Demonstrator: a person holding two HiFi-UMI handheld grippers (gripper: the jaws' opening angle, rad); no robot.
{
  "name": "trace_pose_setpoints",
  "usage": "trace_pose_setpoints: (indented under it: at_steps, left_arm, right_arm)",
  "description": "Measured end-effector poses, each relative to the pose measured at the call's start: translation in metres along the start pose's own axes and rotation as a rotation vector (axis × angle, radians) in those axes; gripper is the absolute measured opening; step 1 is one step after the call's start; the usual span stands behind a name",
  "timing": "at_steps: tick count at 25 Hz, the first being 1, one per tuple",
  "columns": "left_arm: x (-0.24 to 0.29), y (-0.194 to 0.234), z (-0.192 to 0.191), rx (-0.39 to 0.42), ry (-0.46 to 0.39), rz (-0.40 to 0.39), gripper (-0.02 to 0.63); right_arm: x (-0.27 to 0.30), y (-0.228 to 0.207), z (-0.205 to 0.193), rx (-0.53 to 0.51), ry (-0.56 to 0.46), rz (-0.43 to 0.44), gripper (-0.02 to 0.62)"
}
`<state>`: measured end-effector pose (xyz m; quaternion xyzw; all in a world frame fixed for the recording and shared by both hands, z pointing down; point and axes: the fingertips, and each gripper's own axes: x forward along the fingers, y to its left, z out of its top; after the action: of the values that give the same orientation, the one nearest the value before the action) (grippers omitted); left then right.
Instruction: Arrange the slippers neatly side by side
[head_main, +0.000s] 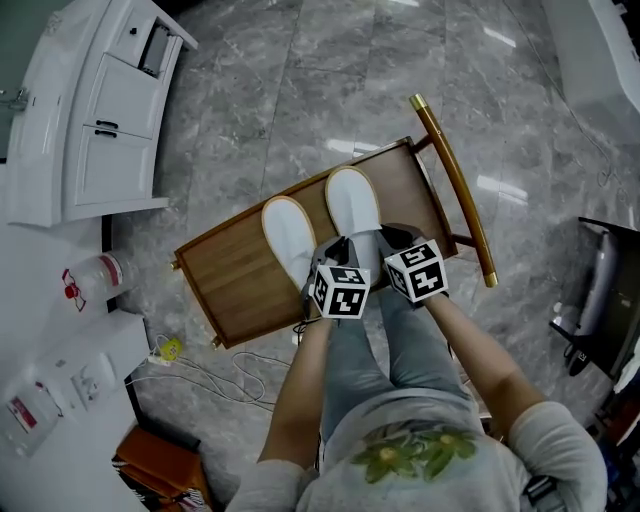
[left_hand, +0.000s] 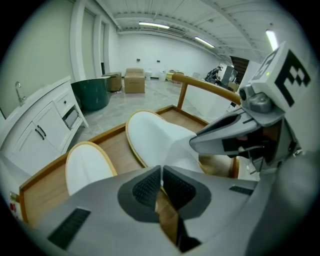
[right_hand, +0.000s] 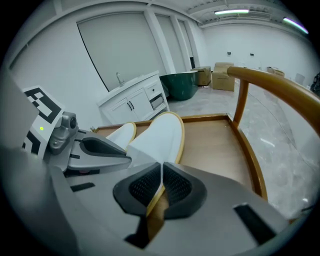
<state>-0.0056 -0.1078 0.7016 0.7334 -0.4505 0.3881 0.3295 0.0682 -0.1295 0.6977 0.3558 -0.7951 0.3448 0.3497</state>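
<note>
Two white slippers with tan rims lie toes-away on a wooden cart tray (head_main: 235, 285). The left slipper (head_main: 288, 238) lies free, a little nearer than the right slipper (head_main: 354, 205). Both grippers are at the right slipper's near end. My left gripper (head_main: 336, 258) is shut on its near left edge, with white fabric between the pads (left_hand: 145, 187). My right gripper (head_main: 388, 243) is shut on its right rim, and the tan edge runs between the pads (right_hand: 177, 187). The held slipper (left_hand: 160, 135) (right_hand: 162, 134) fills the middle of both gripper views. The free slipper (left_hand: 87, 167) (right_hand: 120, 134) lies to its left.
A curved wooden handle rail (head_main: 455, 180) runs along the cart's right side. A white cabinet (head_main: 100, 110) stands on the marble floor at the left, and a white cable (head_main: 215, 375) lies near my feet. A dark green tub (left_hand: 92, 92) and cardboard boxes (left_hand: 134, 80) stand farther off.
</note>
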Motion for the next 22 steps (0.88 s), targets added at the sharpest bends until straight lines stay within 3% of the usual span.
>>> trace_pose_setpoints:
  at_steps: [9, 19, 22]
  left_arm:
    - [-0.013, 0.019, -0.02, -0.086, 0.001, 0.045, 0.026]
    - [-0.011, 0.025, -0.027, -0.115, -0.004, 0.044, 0.031]
    - [-0.008, 0.024, -0.027, -0.118, 0.0, 0.029, 0.064]
  right_arm:
    - [0.016, 0.027, 0.005, -0.048, 0.011, 0.046, 0.02]
    - [0.03, 0.036, 0.002, -0.083, 0.035, 0.026, 0.02]
    - [0.032, 0.036, 0.001, -0.079, 0.047, 0.024, 0.025]
